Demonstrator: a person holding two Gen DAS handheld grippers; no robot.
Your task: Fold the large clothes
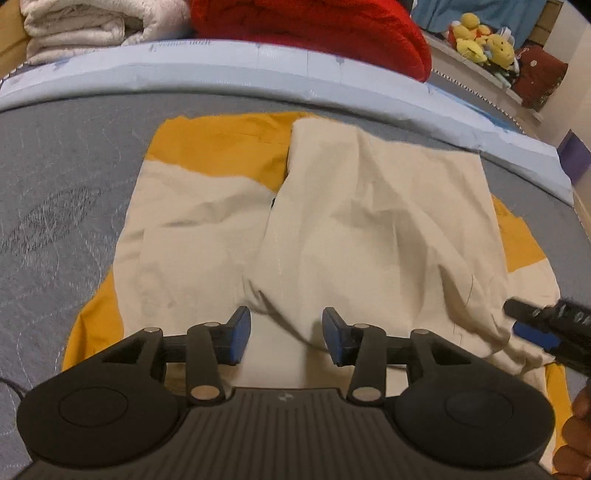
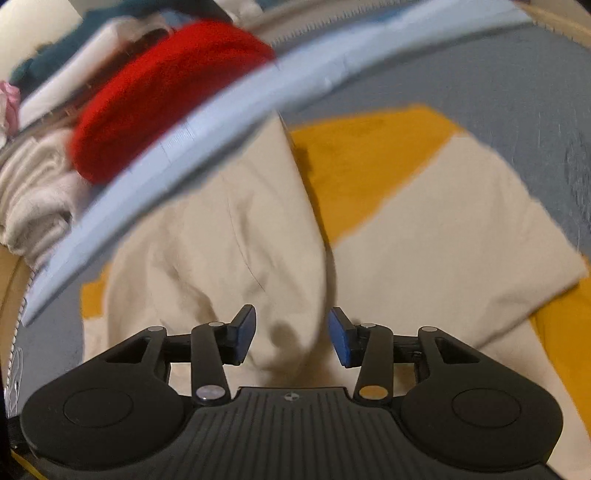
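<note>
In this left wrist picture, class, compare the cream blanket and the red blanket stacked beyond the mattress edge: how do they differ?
The cream blanket is pale and off-white; the red blanket is bright red. The cream blanket lies in several stacked folds at the left, while the red blanket forms one rounded bulge spreading right. The red blanket overhangs the pale blue mattress edge; the cream blanket stays behind it. Both look fluffy and sit beyond that edge.

A grey quilted mattress (image 1: 55, 206) with a pale blue edge strip (image 1: 207, 70). Beyond it lie a red blanket (image 1: 314, 29), folded cream towels (image 1: 88, 26) and yellow plush toys (image 1: 480, 40).
</note>
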